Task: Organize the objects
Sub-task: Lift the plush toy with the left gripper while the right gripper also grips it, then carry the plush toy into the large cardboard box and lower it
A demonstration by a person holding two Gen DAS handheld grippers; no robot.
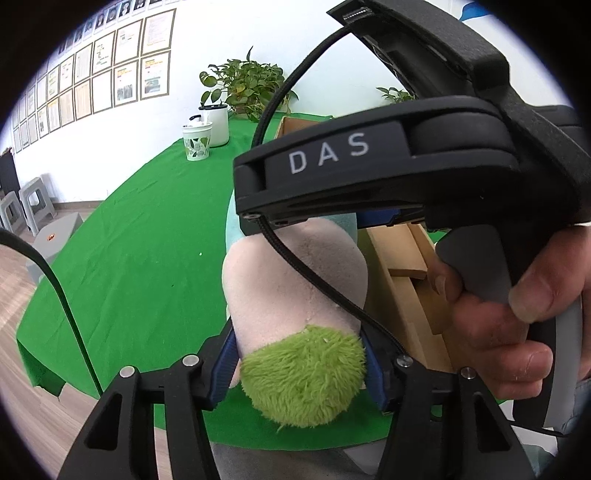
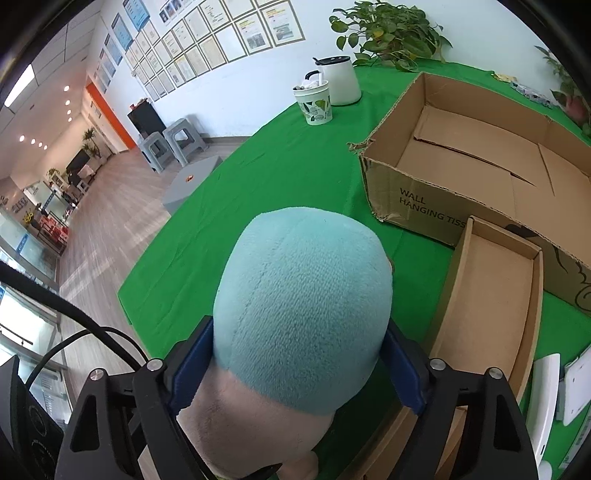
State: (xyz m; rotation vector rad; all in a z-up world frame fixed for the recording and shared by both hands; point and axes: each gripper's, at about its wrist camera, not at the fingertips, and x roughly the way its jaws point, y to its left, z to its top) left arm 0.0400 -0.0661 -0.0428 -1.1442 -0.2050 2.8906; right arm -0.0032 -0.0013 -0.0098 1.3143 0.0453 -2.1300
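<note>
Left gripper (image 1: pixel 301 363): clenched on plush toy (image 1: pixel 295 295), blue pads (image 1: pixel 226 363) pressed into its sides at the green fuzzy end. Right gripper (image 2: pixel 297 363): clenched on the same plush toy (image 2: pixel 303 306) at the teal end, blue pads (image 2: pixel 192 363) against both flanks. Toy held between the two grippers, above the near edge of the green table cover (image 2: pixel 258 166); pink midsection between the two grips.

Right gripper body (image 1: pixel 388 162), marked DAS, at 1 o'clock in the left wrist view, directly over the toy; black cable (image 1: pixel 321 284) draped across the pink part. Right hand (image 1: pixel 517 314) at 3 o'clock, wrapped around the handle.

Small open carton (image 2: pixel 491 306) just beside the toy at 3 o'clock in the right wrist view, touching the large cardboard box (image 2: pixel 461 173) behind it at 1 o'clock. Large box open at top, printed WALL HANGING TISS, near corner torn. White flat items (image 2: pixel 546 398) at 4 o'clock, beside the small carton.

Open green cover from 9 to 12 o'clock, bounded by the table's left edge. Leaf-patterned cup (image 2: pixel 317 101) and white canister (image 2: pixel 341 79) at 12 o'clock, near the far edge, just beside each other. Potted plant (image 2: pixel 388 29) behind them at the wall.

Beyond the left edge: wood floor, grey stools (image 2: pixel 173 146), low grey unit (image 2: pixel 190 181). Framed sheets (image 2: pixel 207 48) on white wall at 11 o'clock.
</note>
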